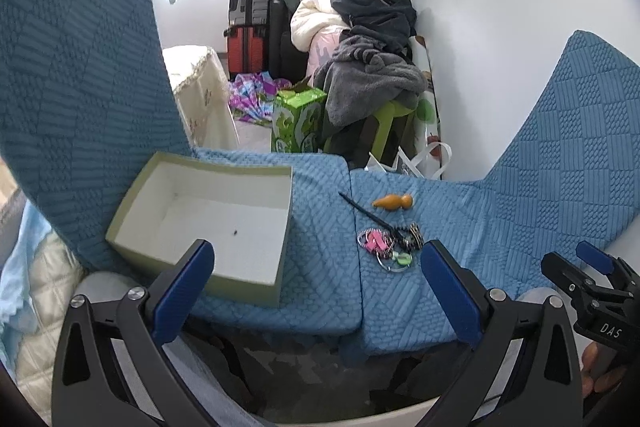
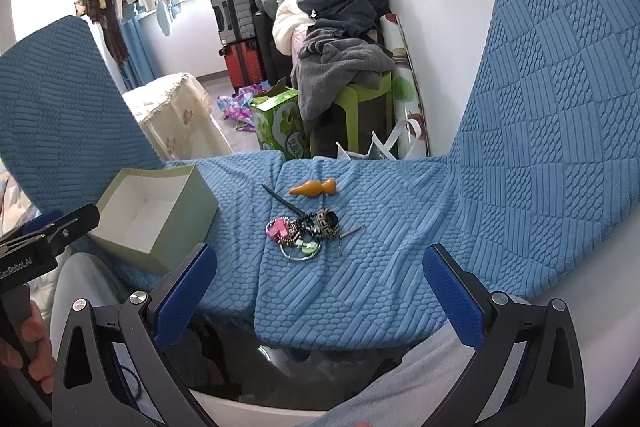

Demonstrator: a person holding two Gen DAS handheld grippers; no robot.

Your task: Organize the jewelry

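Jewelry (image 2: 304, 233) lies heaped mid-cushion (image 2: 360, 287), near its front edge; the empty box (image 1: 208, 223) waits leftward to receive it. Left gripper (image 1: 316, 291) and right gripper (image 2: 320, 291) hover spread wide, holding nothing.

Blue cushions (image 2: 360, 267) with woven checks; a pale green box (image 2: 172, 223), white inside; an orange gourd (image 2: 314, 187); pink, black-and-gold, green jewelry (image 2: 304, 231); a black hairpin (image 2: 282, 199).

Tangled jewelry heap (image 2: 304, 231) beside an open, seemingly empty box (image 2: 154, 213) — both on blue cushions.
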